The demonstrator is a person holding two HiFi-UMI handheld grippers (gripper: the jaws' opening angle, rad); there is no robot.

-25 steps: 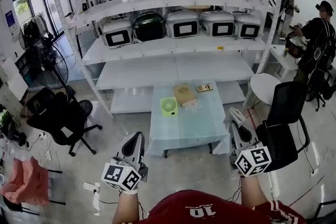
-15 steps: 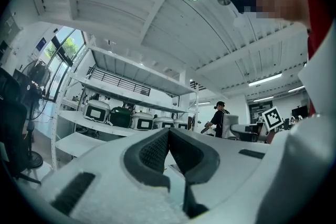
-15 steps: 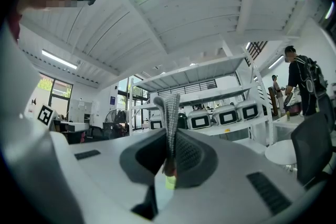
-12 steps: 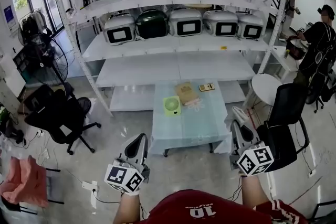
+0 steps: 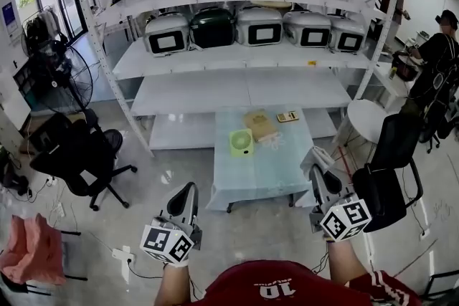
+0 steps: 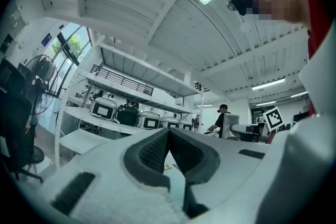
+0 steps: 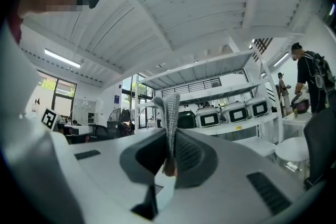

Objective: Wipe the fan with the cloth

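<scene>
Head view steeply down; gripper views upward, shelves (image 5: 237, 93) shared.

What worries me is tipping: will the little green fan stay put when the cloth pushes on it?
Probably not. The green fan looks small and boxy on a smooth-looking table, so it is likely light and may slide or tip. The cloth pinched in the right gripper is thin and folded, so it should press softly.

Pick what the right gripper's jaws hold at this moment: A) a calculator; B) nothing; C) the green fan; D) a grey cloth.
D: in the right gripper view, the right gripper has its jaws closed on a strip of grey cloth that sticks up between them, while the green fan stands on the table ahead.
</scene>
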